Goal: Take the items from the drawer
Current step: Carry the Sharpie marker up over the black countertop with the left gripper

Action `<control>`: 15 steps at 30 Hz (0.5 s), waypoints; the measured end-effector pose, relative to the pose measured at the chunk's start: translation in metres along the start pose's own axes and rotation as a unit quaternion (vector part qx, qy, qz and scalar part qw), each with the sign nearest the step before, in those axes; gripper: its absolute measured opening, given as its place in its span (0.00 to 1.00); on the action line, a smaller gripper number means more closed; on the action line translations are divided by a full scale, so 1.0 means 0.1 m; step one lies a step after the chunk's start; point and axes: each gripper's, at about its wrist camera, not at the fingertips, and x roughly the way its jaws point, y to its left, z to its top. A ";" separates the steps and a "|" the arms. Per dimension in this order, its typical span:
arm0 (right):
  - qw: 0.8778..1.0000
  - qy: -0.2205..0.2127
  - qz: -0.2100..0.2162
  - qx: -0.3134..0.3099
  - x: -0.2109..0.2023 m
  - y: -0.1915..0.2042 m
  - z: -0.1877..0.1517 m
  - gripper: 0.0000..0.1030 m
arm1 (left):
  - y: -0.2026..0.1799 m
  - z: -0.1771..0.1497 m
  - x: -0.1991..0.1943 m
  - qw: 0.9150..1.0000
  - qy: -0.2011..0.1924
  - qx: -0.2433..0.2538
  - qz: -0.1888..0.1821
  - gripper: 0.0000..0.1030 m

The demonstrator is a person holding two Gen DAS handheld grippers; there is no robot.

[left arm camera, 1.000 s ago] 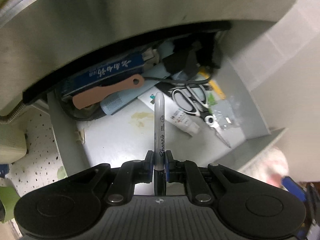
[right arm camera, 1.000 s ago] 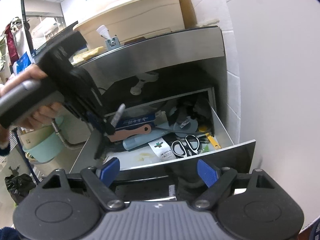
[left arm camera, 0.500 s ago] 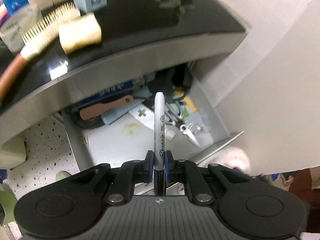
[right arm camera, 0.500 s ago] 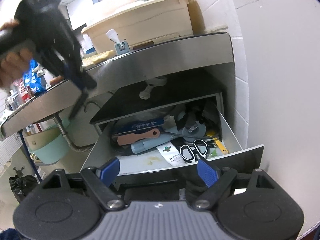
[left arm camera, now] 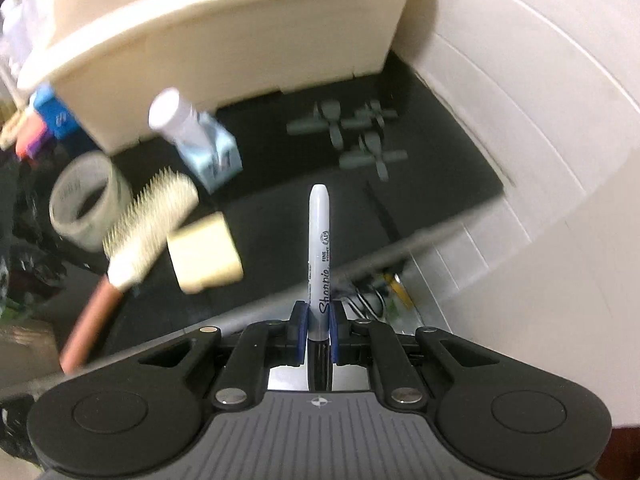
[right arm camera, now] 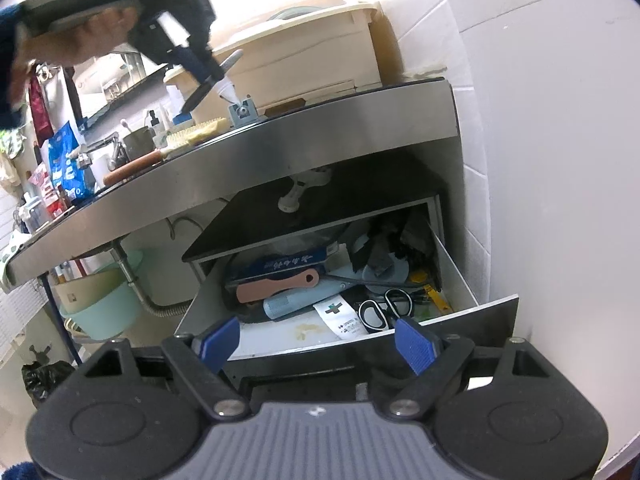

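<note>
Drawer: pulled open below and ahead of the right gripper, cluttered with scissors, a pink spatula and a blue box.
Change since a second ago: the left gripper has risen out of the drawer; its camera earlier looked down into the drawer, now it looks over the dark countertop.
Countertop items: cream tub beyond the marker tip; brush, sponge and tape roll to the gripper's left.
Left gripper: clenched on the Sharpie marker, which points straight forward between the blue pads; in the right view a hand holds it high above the counter.
Right gripper: released, fingers wide apart, level before the drawer front.
</note>
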 end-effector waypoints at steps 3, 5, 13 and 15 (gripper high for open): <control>1.000 0.001 0.002 0.004 0.01 -0.02 -0.01 0.82 | -0.03 0.24 0.06 1.000 0.001 0.006 0.029 0.11; 1.000 0.003 0.006 0.008 0.02 -0.04 -0.01 0.82 | -0.04 0.38 0.14 0.999 0.008 0.009 0.047 0.11; 1.000 0.004 0.015 0.017 0.04 -0.06 -0.01 0.82 | -0.01 0.68 0.54 0.996 0.040 -0.011 0.074 0.11; 1.000 0.004 0.017 0.019 0.04 -0.06 -0.01 0.82 | 0.00 0.72 0.62 0.996 0.046 -0.016 0.079 0.11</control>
